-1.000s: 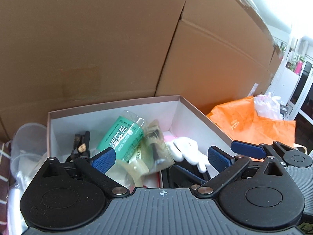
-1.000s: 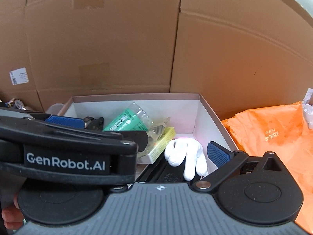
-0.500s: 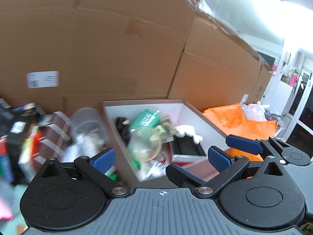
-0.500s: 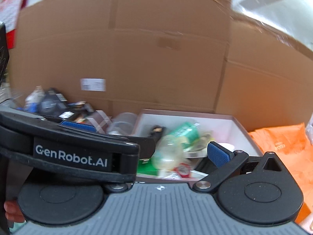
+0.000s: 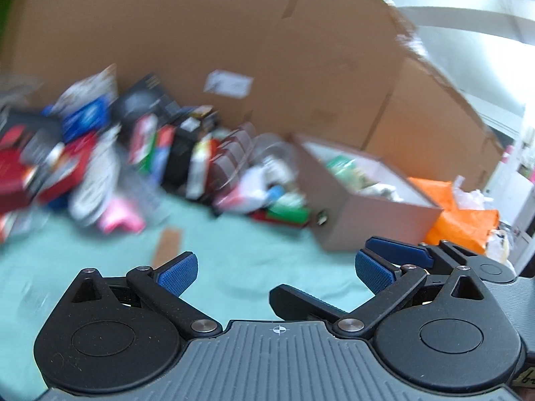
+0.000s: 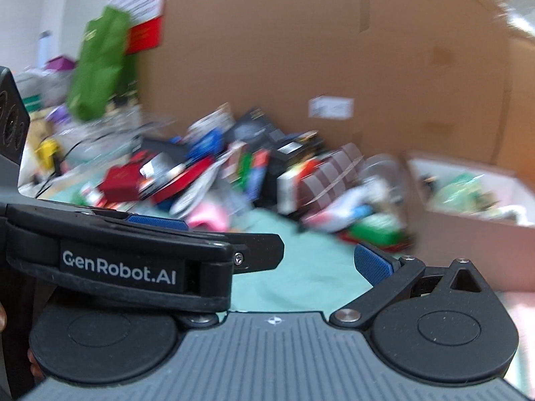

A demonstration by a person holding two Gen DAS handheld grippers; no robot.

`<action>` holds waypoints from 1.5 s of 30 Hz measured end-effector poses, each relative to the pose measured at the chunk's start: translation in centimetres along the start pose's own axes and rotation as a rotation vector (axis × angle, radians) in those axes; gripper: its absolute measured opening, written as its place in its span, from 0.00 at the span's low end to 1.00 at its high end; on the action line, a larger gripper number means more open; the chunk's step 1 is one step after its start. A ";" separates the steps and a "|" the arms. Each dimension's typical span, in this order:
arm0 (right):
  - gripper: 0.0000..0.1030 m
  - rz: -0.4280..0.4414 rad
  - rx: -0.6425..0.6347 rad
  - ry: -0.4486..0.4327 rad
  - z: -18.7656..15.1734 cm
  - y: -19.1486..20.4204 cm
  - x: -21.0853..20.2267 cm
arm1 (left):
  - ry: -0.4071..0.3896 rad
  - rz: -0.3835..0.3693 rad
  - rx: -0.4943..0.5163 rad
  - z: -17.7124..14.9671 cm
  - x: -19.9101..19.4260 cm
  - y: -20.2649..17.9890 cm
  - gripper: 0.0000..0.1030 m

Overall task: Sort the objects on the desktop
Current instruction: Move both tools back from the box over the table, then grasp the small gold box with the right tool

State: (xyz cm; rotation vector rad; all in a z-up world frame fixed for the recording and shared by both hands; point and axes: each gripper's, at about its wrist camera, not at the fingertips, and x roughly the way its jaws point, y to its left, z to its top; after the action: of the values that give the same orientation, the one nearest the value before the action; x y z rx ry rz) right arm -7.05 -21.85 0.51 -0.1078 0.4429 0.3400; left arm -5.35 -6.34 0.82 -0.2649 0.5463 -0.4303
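Observation:
Both views are motion-blurred. A pile of mixed desktop objects (image 5: 140,153) lies against the cardboard wall on a mint-green cloth (image 5: 234,267); it also shows in the right wrist view (image 6: 254,173). An open brown box (image 5: 367,207) with a white inside holds sorted items, to the right of the pile; it shows in the right wrist view (image 6: 468,220) too. My left gripper (image 5: 274,270) is open and empty above the cloth. My right gripper (image 6: 267,244) is open and empty, with the left gripper's body across its left side.
Tall cardboard panels (image 5: 267,50) close the back. An orange plastic bag (image 5: 461,217) lies right of the box. A pink item (image 5: 120,217) and a small brown card (image 5: 167,244) lie on the cloth before the pile. A green bag (image 6: 100,63) hangs at far left.
Both grippers have pulled back from above the box and swung left; the box has shifted to the right of view and the pile of objects has come into view. Both stay open and empty.

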 end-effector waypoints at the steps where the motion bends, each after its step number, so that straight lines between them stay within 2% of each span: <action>1: 1.00 0.026 -0.005 0.006 -0.4 0.8 0.4 | 0.001 0.014 -0.013 -0.5 -0.5 0.9 1.00; 4: 1.00 0.080 -0.008 0.047 -1.2 2.3 2.1 | -0.021 0.078 -0.021 -1.3 -1.5 3.2 1.00; 10: 1.00 0.079 -0.006 0.068 -0.5 2.8 4.2 | -0.050 0.162 -0.139 -0.8 -3.7 7.9 1.00; 15: 1.00 0.064 0.011 0.073 -0.3 2.7 5.8 | -0.029 0.349 -0.169 -1.4 -3.1 11.7 1.00; 17: 1.00 0.078 0.028 0.096 -0.4 2.5 6.9 | -0.003 0.378 -0.191 -1.7 -2.6 13.3 1.00; 22: 0.98 0.061 0.054 0.136 -0.6 2.4 9.7 | 0.037 0.375 -0.191 -2.2 -1.5 15.1 0.97; 26: 0.93 0.065 0.058 0.158 -0.9 2.6 11.2 | 0.043 0.367 -0.151 -1.8 -0.7 15.1 0.87; 28: 0.90 0.059 0.049 0.165 -1.0 2.8 11.8 | 0.047 0.371 -0.138 -1.6 -0.3 15.0 0.80; 31: 0.88 0.049 0.037 0.180 -1.2 3.1 12.8 | 0.058 0.374 -0.098 -1.4 0.4 14.7 0.64; 33: 0.81 0.051 0.038 0.188 -1.3 3.1 13.4 | 0.065 0.372 -0.073 -1.4 0.7 14.4 0.51; 34: 0.76 0.051 0.039 0.193 -1.3 3.1 13.6 | 0.070 0.364 -0.063 -1.4 0.8 14.4 0.49; 38: 0.70 0.054 0.040 0.214 -1.5 2.9 14.5 | 0.089 0.356 -0.041 -1.4 0.8 14.2 0.48; 40: 0.68 0.050 0.036 0.222 -1.7 2.8 14.6 | 0.098 0.368 -0.036 -1.5 0.3 14.1 0.57; 41: 0.66 0.049 0.036 0.225 -1.8 2.7 14.7 | 0.100 0.375 -0.033 -1.5 0.1 14.0 0.65; 44: 0.60 0.044 0.039 0.231 -1.9 2.5 14.9 | 0.108 0.398 -0.014 -1.5 -0.3 13.8 0.61; 45: 0.60 0.044 0.041 0.231 -1.9 2.4 15.0 | 0.114 0.395 -0.009 -1.6 -0.2 13.8 0.48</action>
State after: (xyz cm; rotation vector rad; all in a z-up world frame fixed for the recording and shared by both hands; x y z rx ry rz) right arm 4.08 -15.42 -7.84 -0.0975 0.6812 0.3635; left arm -1.91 5.67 -5.28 -0.1360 0.6954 -0.0602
